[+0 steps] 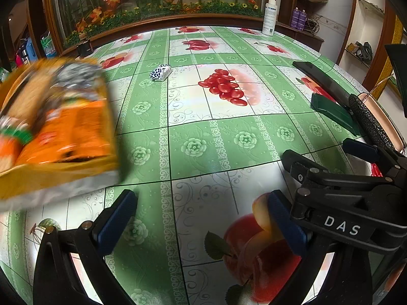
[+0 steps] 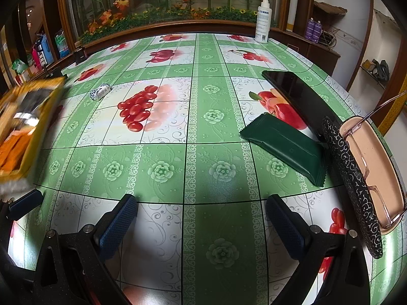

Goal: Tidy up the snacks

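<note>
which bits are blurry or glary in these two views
Left wrist view: the orange bag is smeared with motion blur, the cloth and candy sharp, white glare near the left tool. Right wrist view: same bag blurred at the left edge, green packet crisp; fisheye bends the grid.

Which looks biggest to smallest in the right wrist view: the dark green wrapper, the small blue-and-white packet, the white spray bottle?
1. dark green wrapper, clearly the largest, though also the nearest.
2. white spray bottle.
3. small blue-and-white packet.
The bottle stands farthest back, so its true size is probably understated here.
</note>
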`<state>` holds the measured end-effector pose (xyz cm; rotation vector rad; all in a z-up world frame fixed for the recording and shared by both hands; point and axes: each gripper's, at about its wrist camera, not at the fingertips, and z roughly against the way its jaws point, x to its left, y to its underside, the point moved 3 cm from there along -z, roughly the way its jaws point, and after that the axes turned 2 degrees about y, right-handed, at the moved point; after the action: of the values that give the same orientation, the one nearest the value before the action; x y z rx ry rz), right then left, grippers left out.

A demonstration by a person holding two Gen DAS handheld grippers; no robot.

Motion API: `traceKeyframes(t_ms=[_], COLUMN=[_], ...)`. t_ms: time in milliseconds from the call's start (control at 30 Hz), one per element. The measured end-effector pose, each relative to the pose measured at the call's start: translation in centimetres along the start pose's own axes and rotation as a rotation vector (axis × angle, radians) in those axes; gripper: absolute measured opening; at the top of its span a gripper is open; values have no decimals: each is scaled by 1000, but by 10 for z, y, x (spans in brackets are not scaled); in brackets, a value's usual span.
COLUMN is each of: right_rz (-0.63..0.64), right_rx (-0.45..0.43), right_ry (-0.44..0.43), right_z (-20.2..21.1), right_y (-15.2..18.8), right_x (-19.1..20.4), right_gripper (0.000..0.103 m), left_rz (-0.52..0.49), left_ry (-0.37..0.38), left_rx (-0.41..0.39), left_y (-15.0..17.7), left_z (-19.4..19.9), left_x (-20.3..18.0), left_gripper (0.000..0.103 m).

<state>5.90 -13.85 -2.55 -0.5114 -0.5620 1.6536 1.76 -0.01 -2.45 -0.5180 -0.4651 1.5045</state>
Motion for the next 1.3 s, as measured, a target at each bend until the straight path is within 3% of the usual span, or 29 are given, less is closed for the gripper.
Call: traceKeyframes(t_ms=[1300], right_rz=[4], right_rx=[2], right_ry=[7], right_z=[-4], right_y=[-2], right_x=[1], right_gripper=[102], left_rz=[-1], left_ry=[0], left_rx=[0], left_y=[-2], left_z=[-1], left_x=[-2], left_gripper=[103])
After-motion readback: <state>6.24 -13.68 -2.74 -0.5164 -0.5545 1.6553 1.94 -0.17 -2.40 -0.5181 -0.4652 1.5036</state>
